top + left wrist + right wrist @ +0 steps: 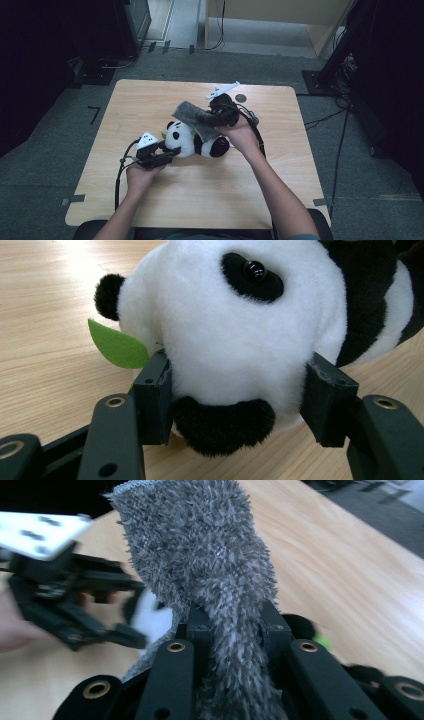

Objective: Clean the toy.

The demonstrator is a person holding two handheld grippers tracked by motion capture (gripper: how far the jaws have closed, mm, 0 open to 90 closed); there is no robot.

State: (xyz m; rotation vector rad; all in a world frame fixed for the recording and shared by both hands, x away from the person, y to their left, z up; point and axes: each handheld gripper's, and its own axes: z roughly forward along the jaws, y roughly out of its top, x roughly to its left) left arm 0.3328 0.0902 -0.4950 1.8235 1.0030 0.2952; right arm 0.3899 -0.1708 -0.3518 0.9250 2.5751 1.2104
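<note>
Gripped between the left gripper [235, 390] pads, the plush panda's [235, 325] head is steadied; the grey cloth [210, 565] is clamped in the right gripper [232, 625], draping judged unfinished.

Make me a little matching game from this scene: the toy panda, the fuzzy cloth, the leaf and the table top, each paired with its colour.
Things:
1. panda
2. cloth
3. leaf
4. table

Colours:
A. green
B. pale wood
C. black and white
D. grey

Pairs: 1-C, 2-D, 3-A, 4-B
</note>
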